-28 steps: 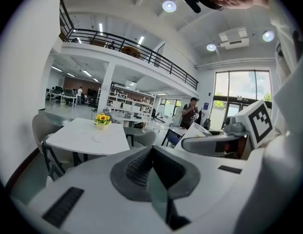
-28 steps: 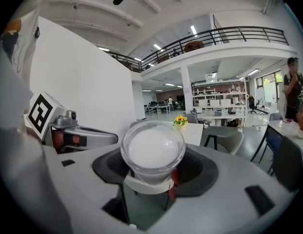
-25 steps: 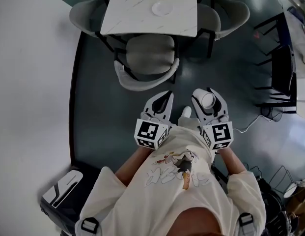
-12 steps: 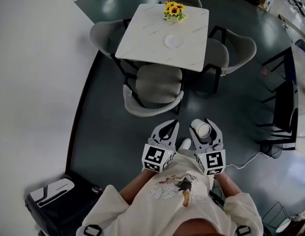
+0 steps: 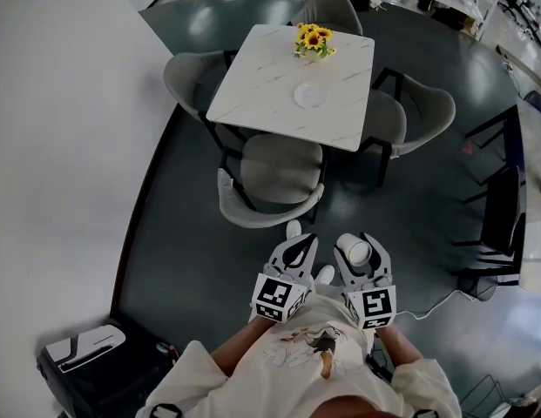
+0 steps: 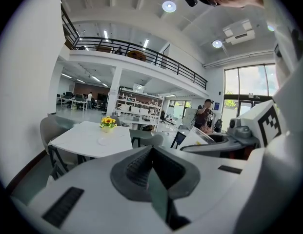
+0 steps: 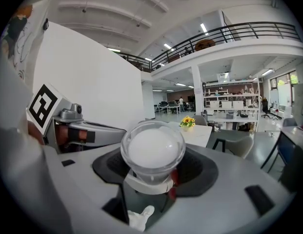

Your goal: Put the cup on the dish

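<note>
Holding the cup (image 7: 152,149), the right gripper (image 5: 361,247) (left gripper (image 5: 294,247) jaws together) hangs well apart from the dish (image 5: 310,95), open floor (image 5: 388,203) between.

1. A white marble tabletop (image 5: 253,94) stood on a dark glossy floor (image 5: 401,216).
2. A bunch of sunflowers (image 5: 313,39) sat near the tabletop's far edge.
3. Grey seats ringed the tabletop: the near chair (image 5: 279,168), left chair (image 5: 188,72), right chair (image 5: 420,111) and far chair (image 5: 327,11).
4. A white wall (image 5: 61,146) ran left of the tabletop.
5. A black-and-white case (image 5: 83,360) lay well apart from the tabletop, by the wall.
</note>
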{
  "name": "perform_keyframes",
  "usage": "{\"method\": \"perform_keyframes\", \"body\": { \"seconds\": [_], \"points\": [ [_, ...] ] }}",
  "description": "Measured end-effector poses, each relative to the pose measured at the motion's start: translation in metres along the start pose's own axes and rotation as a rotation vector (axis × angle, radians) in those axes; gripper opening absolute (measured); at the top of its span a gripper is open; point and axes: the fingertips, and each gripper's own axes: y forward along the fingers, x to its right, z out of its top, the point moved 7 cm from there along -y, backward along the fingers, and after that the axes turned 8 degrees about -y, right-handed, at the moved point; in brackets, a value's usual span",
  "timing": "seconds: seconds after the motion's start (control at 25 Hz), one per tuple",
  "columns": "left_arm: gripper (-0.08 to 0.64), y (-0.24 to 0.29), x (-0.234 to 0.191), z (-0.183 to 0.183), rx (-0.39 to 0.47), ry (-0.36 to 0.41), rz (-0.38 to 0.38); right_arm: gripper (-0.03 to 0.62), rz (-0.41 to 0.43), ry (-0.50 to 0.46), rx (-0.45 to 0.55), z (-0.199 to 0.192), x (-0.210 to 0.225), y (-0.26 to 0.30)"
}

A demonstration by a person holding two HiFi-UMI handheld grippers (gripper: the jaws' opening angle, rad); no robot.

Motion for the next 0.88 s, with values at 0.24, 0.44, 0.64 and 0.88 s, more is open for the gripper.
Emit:
{"method": "perform_keyframes", "body": {
  "seconds": [0.24, 0.44, 0.64, 0.88],
  "points": [
    [0.003, 0.028, -0.025, 0.019, -0.013, -0.011, -0.044, 0.259, -0.010, -0.012, 0.009, 0.019, 0.006, 0.030],
    [0.003, 0.057, -0.039, 0.044, -0.013, 0.010, -0.086, 0.260, -0.049, 0.000, 0.006, 0.026, 0.020, 0.051],
    [0.003, 0.084, -0.065, 0.071, 0.012, 0.022, -0.110, 0.260, -0.088, 0.001, -0.005, 0.039, 0.038, 0.084],
    [0.003, 0.100, -0.102, 0.094, 0.019, 0.018, -0.118, 0.259, -0.114, 0.002, -0.009, 0.050, 0.043, 0.126]
  ]
}}
